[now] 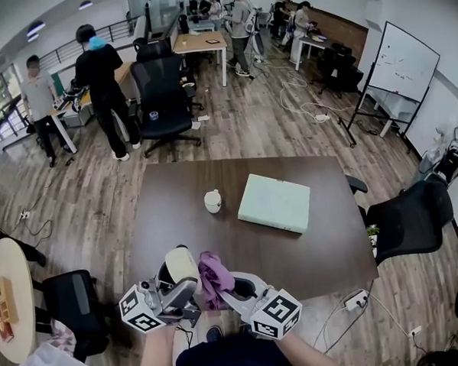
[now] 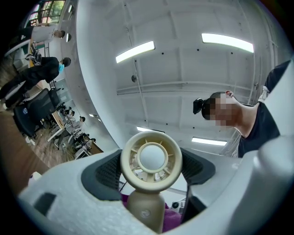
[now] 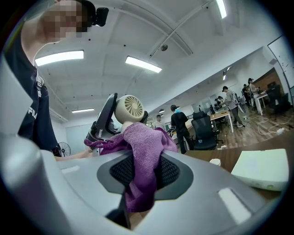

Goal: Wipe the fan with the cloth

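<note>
The left gripper (image 2: 146, 202) has its jaws pinched on the handle of a cream handheld fan (image 2: 151, 158), whose round grille head stands clear above the pads. The right gripper (image 3: 140, 172) has its jaws pressed together on a purple cloth (image 3: 142, 151). The cloth bunches up out of the pads and lies against the fan just below its head, with a tail hanging beneath the jaws.

In the head view both grippers meet at 6 o'clock, over the near edge of the dark wooden table (image 1: 309, 254). The tabletop ahead of them is bare up to a small white round object (image 1: 212, 201) at 12 o'clock and a pale green box (image 1: 274, 203) at 1 o'clock. A black office chair (image 1: 411, 218) stands off the table's right edge at 3 o'clock.
</note>
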Action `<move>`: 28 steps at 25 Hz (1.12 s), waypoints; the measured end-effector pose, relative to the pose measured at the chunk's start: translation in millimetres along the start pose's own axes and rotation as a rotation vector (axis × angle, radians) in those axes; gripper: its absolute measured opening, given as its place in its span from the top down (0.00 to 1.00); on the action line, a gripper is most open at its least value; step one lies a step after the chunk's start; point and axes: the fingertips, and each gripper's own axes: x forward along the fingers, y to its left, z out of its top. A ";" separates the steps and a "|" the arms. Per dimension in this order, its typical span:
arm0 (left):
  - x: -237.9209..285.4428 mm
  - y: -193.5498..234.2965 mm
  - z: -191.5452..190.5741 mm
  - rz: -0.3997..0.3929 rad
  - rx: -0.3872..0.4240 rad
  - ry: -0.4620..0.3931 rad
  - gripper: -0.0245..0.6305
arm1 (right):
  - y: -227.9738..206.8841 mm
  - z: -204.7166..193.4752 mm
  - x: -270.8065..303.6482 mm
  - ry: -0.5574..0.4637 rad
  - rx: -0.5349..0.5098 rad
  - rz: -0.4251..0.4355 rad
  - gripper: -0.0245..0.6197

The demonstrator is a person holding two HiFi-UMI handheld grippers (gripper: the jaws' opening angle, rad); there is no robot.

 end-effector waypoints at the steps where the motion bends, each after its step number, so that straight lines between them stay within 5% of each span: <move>1: 0.5 -2.6 -1.6 -0.006 0.000 0.005 0.39 | -1.0 0.1 -0.8 0.003 0.000 -0.003 0.79; 8: 5.0 -19.1 -25.2 -0.055 0.001 0.090 0.39 | -10.4 9.9 -3.5 -0.004 -0.018 -0.026 0.79; 16: 3.3 -26.5 -65.2 -0.068 0.091 0.261 0.39 | -21.2 28.0 -7.0 -0.035 -0.039 -0.048 0.79; 28: -2.0 -24.1 -86.6 -0.068 0.135 0.347 0.39 | -31.4 29.5 -13.0 -0.039 -0.056 -0.087 0.79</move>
